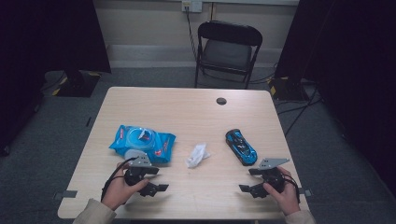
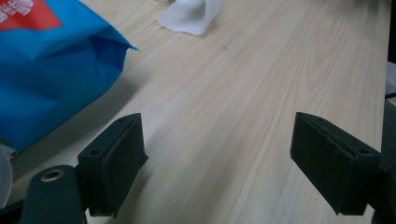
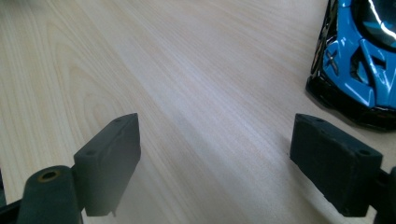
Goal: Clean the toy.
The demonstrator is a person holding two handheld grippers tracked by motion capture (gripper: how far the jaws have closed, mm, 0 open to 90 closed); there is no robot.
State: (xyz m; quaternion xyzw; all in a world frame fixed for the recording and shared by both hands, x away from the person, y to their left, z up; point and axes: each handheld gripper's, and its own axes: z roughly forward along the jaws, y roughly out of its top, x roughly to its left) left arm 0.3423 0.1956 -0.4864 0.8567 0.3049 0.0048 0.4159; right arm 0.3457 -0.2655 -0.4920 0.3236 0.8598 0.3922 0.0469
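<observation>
Over on the left, the left gripper (image 1: 156, 181) sits low over the near part of the table (image 1: 187, 105), jaws spread wide with only bare wood between them. Just beyond it, on its far side, lies the blue wipes pack (image 1: 142, 143), so close that the grey plate on top of the gripper overlaps the pack's near edge in the high view. From the left gripper view the pack (image 2: 51, 70) crowds in at the left, its crimped corner ending short of the jaws, not touching them.

Moving towards the middle, a crumpled white tissue (image 1: 197, 155) rests on the wood, to the right of the pack and farther off than the left gripper. The left gripper view catches it (image 2: 191, 15) at the top, well apart from the jaws, with open tabletop in between.

On to the right: the blue toy car (image 1: 241, 146) lies at a slant, nose towards the near right. The right gripper (image 1: 251, 180) sits just on its near side, jaws wide and holding nothing. In the right gripper view the car (image 3: 357, 60) lies up at the right, just beyond the right-hand jaw.

The whole far half of the table is open room, apart from a small dark round hole (image 1: 221, 101) near the far edge. Both hands hover close to the near edge
</observation>
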